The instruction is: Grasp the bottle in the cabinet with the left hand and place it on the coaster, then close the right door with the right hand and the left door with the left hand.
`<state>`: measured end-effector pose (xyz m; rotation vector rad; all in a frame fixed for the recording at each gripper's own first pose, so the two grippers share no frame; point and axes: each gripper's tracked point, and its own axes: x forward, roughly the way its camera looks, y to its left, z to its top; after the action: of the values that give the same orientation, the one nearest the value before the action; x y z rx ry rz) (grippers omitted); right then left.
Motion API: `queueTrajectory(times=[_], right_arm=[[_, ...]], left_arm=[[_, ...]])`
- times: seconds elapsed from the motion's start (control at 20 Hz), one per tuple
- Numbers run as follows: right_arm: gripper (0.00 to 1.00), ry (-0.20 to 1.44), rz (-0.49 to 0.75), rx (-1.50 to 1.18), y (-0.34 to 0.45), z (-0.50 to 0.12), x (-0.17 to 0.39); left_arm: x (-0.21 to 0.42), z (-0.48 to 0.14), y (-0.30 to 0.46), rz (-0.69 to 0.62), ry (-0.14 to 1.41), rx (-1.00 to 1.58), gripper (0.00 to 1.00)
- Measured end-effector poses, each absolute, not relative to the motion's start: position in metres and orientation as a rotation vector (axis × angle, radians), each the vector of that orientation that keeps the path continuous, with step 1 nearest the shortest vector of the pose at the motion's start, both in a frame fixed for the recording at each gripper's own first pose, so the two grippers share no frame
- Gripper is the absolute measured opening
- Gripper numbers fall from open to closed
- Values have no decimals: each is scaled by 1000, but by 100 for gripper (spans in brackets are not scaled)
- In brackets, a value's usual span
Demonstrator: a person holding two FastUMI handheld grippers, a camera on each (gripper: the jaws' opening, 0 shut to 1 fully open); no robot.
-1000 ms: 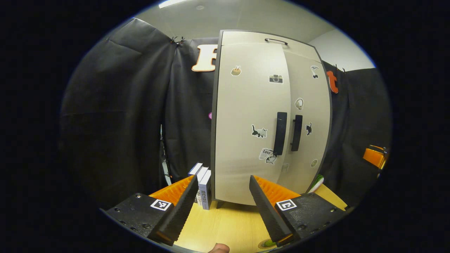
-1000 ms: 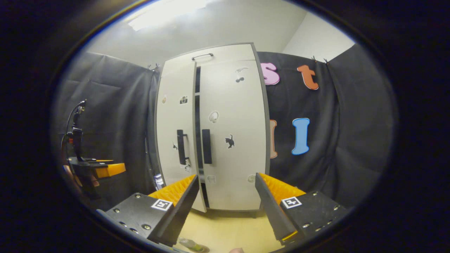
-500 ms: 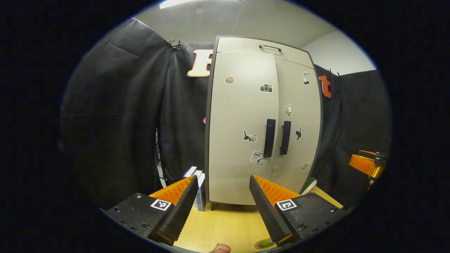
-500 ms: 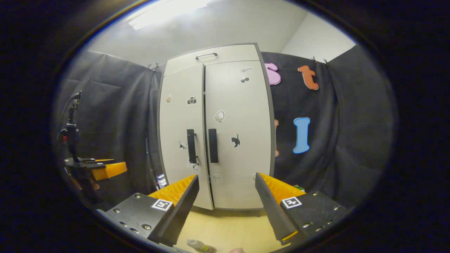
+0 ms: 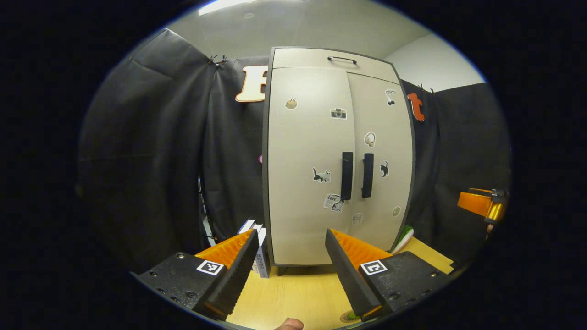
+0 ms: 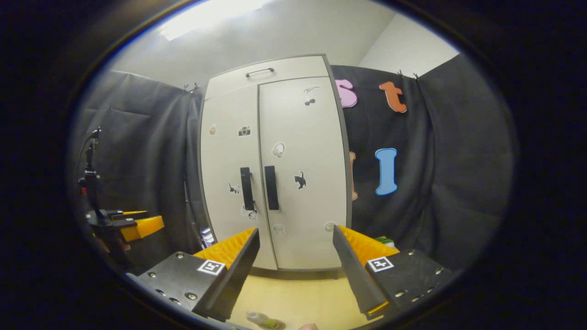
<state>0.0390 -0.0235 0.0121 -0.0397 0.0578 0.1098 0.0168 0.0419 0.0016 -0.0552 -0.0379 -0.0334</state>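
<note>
Your left gripper (image 5: 289,270) is spread wide with nothing between its fingers, held above the wooden table (image 5: 298,293) and pointed at the cabinet (image 5: 337,156). Your right gripper (image 6: 296,270) is just as wide and just as empty, also facing the cabinet front. From the left gripper view your right gripper appears far off at the right edge; from the right gripper view your left gripper appears at the left edge, well apart from the cabinet.

Both doors, the left door (image 5: 309,165) and the right door (image 5: 383,156), sit flush, their two dark handles (image 5: 347,175) side by side at the middle seam. Small stickers dot both doors.

The bottle (image 6: 262,320) stands on the table at the very bottom of the right gripper view, just below your finger; its green edge on the coaster (image 5: 347,317) peeks beside your right-hand finger in the left gripper view.

A few boxes (image 5: 260,256) stand just left of the cabinet's foot. A green-and-white thing (image 5: 404,237) lies at its right corner, too hidden to name.
</note>
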Motion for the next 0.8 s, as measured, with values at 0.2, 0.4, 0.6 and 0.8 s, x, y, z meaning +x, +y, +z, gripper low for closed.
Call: queueTrajectory(times=[0.2, 0.4, 0.6, 0.8], right_arm=[[97, 61, 108, -48, -22, 11, 39], [97, 46, 88, -23, -28, 17, 41], [97, 40, 73, -20, -29, 20, 41], [97, 53, 84, -34, -18, 12, 39]], left_arm=[[24, 2, 41, -47, -28, -44, 93], [29, 6, 38, -65, -38, -25, 93], [30, 10, 34, -90, -49, -31, 93], [32, 6, 31, -113, -50, -53, 91]])
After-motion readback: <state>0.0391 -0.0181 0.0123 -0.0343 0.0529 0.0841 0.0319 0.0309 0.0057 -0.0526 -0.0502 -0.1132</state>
